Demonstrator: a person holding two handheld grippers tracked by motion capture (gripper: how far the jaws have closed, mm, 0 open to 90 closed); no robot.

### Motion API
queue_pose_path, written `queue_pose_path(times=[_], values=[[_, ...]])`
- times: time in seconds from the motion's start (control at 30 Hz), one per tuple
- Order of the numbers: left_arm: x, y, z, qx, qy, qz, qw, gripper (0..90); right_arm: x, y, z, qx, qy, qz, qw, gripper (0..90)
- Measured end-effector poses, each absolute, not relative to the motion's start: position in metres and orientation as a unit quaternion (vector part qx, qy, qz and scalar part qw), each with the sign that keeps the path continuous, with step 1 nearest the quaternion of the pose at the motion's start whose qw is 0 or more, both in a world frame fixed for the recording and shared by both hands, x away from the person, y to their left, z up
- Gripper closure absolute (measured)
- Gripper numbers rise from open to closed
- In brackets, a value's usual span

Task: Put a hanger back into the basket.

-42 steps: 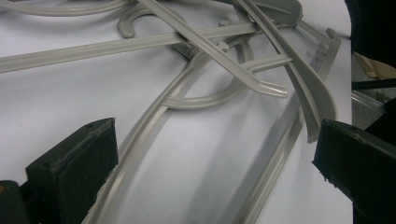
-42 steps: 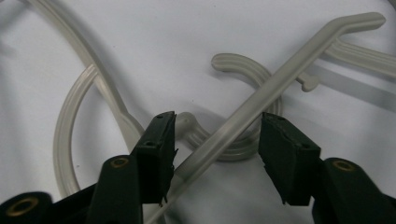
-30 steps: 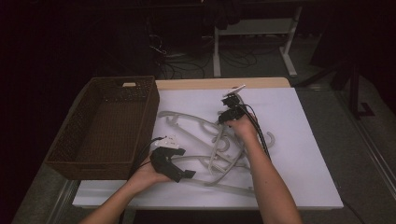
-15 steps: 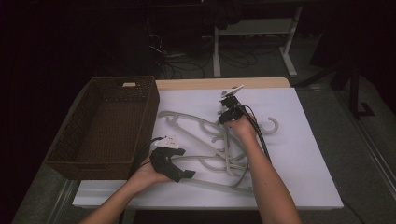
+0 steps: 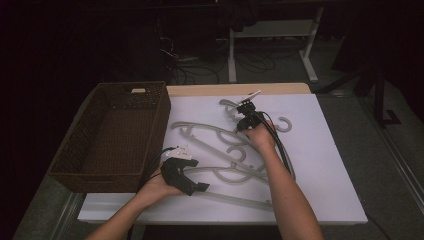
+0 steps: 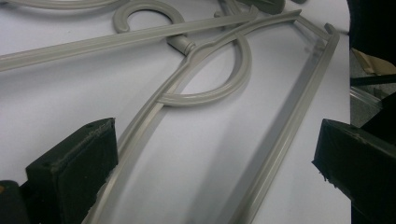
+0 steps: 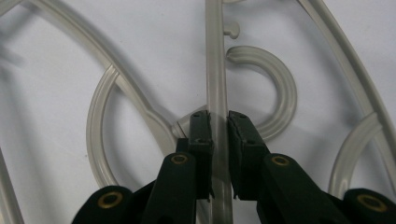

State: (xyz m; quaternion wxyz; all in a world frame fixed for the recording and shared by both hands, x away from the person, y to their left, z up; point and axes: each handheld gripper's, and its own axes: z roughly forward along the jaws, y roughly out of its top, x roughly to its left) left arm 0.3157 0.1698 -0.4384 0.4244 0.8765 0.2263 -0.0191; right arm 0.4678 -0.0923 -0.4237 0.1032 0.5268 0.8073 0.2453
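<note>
Right gripper view: the right gripper point(image 7: 218, 122) jaws, just closing, clamp the grey hanger bar point(image 7: 215, 70) between them.

A dark brown wicker basket point(image 5: 115, 132) is sitting at about nine o'clock on the counter point(image 5: 330, 165), which is wearing a white cover. Past the counter's far edge, at twelve o'clock, a white metal stand point(image 5: 272, 35) and tangled cables point(image 5: 192, 62) are lying on a dim floor.
</note>
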Motion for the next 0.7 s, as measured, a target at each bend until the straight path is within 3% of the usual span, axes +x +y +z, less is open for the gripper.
queue_pose_path(times=[0.47, 0.7], values=[[0.316, 0.170, -0.439, 0.876, 0.226, -0.021, 0.425, 0.0, 0.419, -0.064, -0.388, 0.419, 0.850, 0.283, 0.148, 80.2], [0.314, 0.170, -0.437, 0.875, 0.226, -0.021, 0.428, 0.0, 0.390, -0.047, -0.385, 0.354, 0.878, 0.292, 0.133, 80.3]])
